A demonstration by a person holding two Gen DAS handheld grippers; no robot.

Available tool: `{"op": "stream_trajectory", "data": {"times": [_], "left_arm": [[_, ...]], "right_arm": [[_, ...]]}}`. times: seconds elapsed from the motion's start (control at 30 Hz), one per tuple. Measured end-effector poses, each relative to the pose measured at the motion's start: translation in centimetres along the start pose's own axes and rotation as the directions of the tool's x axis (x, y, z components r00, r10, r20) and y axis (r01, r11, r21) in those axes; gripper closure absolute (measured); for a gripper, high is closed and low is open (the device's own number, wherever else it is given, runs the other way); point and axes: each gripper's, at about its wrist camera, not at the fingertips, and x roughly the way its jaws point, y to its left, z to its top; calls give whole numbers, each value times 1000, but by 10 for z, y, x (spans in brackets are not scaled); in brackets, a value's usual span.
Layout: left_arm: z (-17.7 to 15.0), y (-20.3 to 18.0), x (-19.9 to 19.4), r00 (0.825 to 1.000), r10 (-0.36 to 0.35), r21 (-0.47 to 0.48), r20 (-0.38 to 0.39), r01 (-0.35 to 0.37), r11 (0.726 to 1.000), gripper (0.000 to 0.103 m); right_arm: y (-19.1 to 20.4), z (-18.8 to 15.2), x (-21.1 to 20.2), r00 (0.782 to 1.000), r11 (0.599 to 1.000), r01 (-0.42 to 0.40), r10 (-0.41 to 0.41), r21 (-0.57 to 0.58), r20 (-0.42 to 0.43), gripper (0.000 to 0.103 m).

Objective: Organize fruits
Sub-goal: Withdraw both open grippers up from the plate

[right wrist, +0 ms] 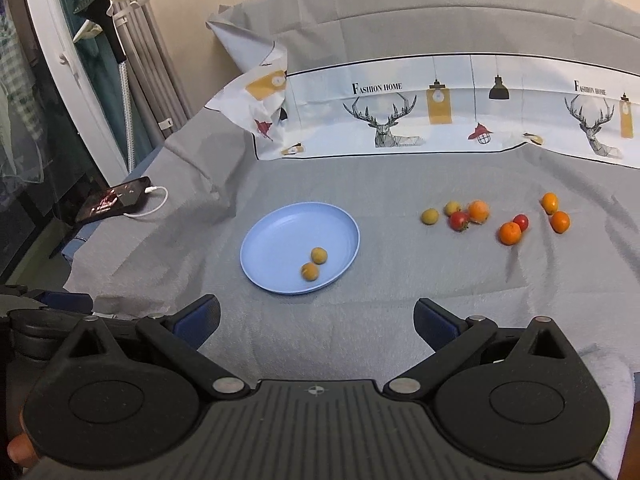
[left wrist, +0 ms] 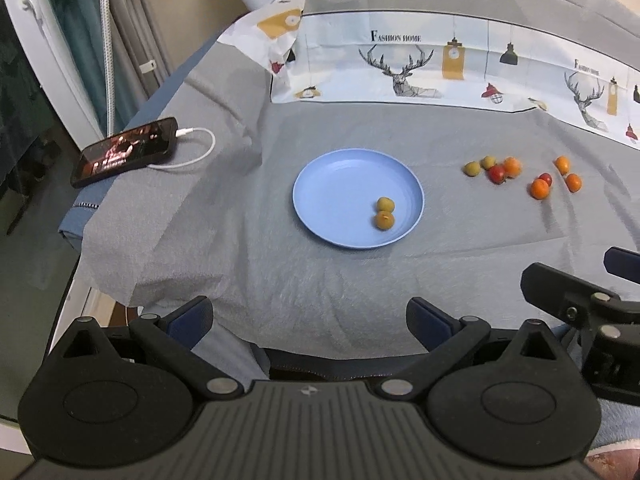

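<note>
A blue plate [left wrist: 332, 192] [right wrist: 276, 240] lies on the grey cloth and holds two yellow-green fruits [left wrist: 385, 213] [right wrist: 314, 263]. To its right several loose fruits lie on the cloth: two yellow-green ones [left wrist: 472, 168] [right wrist: 430, 216], red ones [left wrist: 497, 174] [right wrist: 459, 221] and orange ones [left wrist: 539, 189] [right wrist: 510, 233]. My left gripper [left wrist: 310, 314] is open and empty, near the front edge, short of the plate. My right gripper [right wrist: 316, 318] is open and empty, in front of the plate and fruits; part of it shows in the left wrist view [left wrist: 576, 300].
A phone [left wrist: 124, 151] [right wrist: 114, 199] with a white cable lies at the left edge of the bed. A patterned deer-print cloth [left wrist: 420, 64] [right wrist: 420, 116] runs along the back. A window and a pole stand [right wrist: 120, 64] are at the left.
</note>
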Motion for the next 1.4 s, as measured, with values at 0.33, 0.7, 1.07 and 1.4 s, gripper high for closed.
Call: {"op": "stream_trajectory", "data": {"times": [0.33,0.7,1.07,1.4], "left_arm": [[-3,3,-2,1000,-17,-5,8,17,1000,0],[1,3,0,998,-57,-1,12,57,998,0],[7,-3,17,998,-49,12,-41,50,999,0],[21,-10,36,994,-55,1,-97,55,998,0]], "right_arm": [[4,0,-1,1000,1000,4,-4,-9,2,1],[8,0,-5,1000,999,23,-23,-29,12,1],[-6,0,13,999,1000,21,-20,12,-38,1],[-19,6,33,997,1000,9,-7,21,-72,1]]}}
